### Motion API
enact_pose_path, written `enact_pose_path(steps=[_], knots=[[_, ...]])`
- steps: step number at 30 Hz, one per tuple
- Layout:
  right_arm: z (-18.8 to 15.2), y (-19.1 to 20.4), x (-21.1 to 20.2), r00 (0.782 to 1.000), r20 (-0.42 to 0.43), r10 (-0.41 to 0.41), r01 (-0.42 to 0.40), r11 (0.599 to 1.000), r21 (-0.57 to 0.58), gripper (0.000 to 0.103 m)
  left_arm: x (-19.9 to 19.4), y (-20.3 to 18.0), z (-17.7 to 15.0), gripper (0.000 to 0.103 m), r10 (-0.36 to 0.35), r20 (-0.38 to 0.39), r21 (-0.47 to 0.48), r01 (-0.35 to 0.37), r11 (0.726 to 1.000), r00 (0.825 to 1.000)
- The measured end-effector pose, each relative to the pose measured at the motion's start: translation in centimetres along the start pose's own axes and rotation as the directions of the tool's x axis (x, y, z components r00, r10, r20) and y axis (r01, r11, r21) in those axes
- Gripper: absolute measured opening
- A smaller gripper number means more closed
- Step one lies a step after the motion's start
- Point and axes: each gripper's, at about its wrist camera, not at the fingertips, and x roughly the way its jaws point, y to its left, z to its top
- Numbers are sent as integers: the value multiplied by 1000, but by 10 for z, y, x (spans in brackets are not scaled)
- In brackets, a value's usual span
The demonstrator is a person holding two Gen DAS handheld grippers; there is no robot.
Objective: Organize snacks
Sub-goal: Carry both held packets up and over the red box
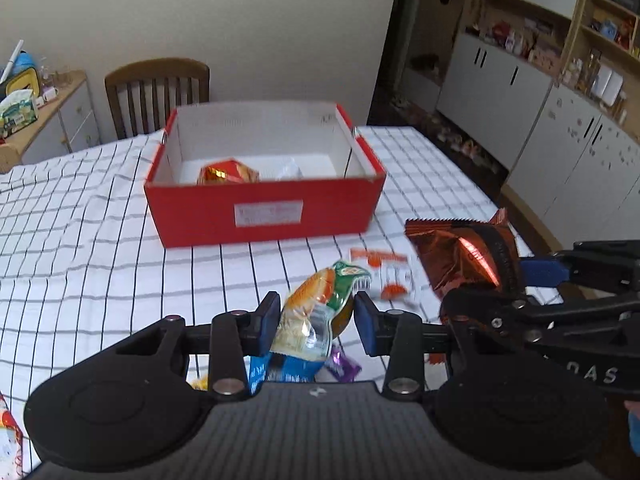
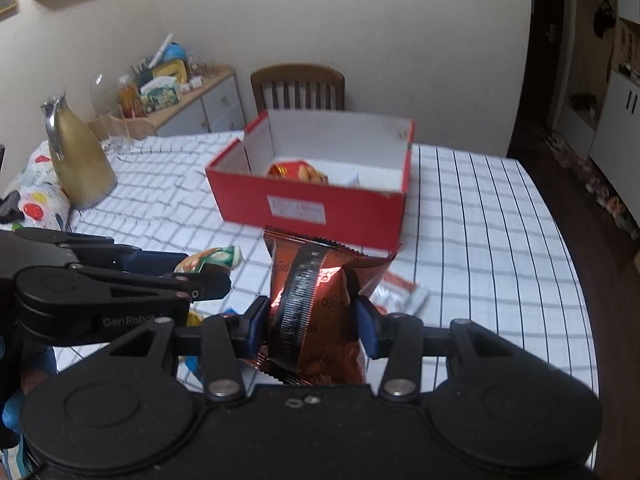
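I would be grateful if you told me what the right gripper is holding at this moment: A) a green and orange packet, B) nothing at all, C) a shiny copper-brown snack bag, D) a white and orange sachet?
C: the right gripper has its blue-padded fingers pressed on both sides of the shiny copper-brown snack bag, lifted in front of the red box.

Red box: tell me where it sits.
The red box sits open on the checked tablecloth, centre of both wrist views, in front of the wooden chair.
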Motion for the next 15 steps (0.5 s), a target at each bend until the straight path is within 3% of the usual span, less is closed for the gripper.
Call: enact_pose_path(steps=[15], knots=[[37, 8, 18, 999, 47, -19, 21, 999, -50, 44, 10, 28, 22, 34, 10, 28, -63, -8, 998, 1000]])
